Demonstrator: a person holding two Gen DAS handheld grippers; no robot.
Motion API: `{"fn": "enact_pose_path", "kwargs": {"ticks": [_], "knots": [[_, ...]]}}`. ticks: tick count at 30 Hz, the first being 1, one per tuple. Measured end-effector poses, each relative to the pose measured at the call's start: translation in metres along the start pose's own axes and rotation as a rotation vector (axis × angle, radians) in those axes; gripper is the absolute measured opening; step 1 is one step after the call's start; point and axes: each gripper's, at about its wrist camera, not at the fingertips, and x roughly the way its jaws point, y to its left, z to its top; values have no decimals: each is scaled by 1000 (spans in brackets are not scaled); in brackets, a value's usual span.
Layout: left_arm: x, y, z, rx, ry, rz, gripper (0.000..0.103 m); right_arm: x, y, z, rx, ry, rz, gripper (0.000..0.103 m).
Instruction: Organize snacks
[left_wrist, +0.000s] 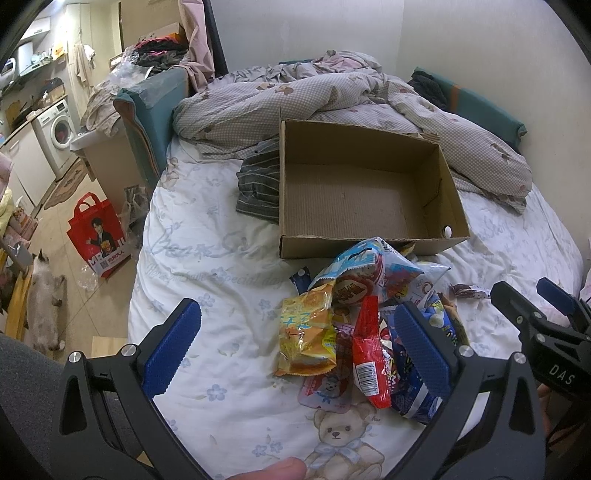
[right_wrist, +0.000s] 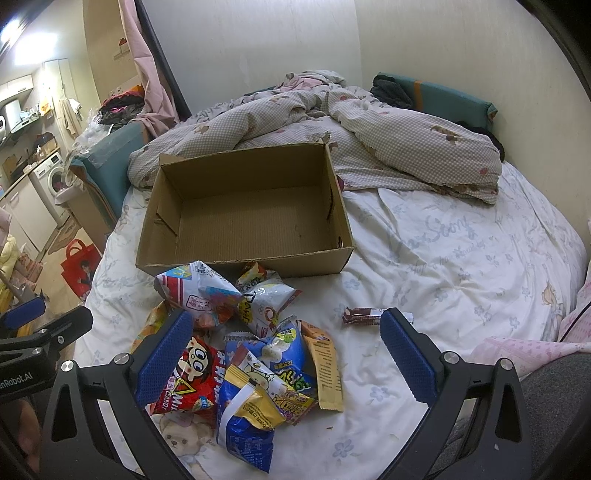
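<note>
We hold both tongs low and level, side by side, each pointing forward. Our left tongs stand spread wide, blue ribbed pads facing each other with nothing gripped. Our right tongs gape just as wide, also gripping nothing. A fingertip shows at the bottom edge of the left wrist view.

Heaped colourful snack packets, beside open empty cardboard box

bed: covered by white printed sheet | carried on it: open cardboard box, snack packets heaped before it, rumpled quilt behind
</note>
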Motion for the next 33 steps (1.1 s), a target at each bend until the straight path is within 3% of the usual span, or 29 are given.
{"fn": "enact_pose_path", "kwargs": {"ticks": [15,19,23,28,33], "knots": [[1,0,0,-3,4,0,103,-1,2,0,-8,-2,-7,103],[7,4,-1,-9,21,7,103,1,-12,6,26,28,32,103],[17,18,3,-27,72,67,103,12,-39,10,153,161,142,103],[36,37,-1,-108,162,82,103,48,-55,-2,215,404,172,101],[36,41,-2,-123,170,92,103,78,-49,-48,341,656,256,80]]}}
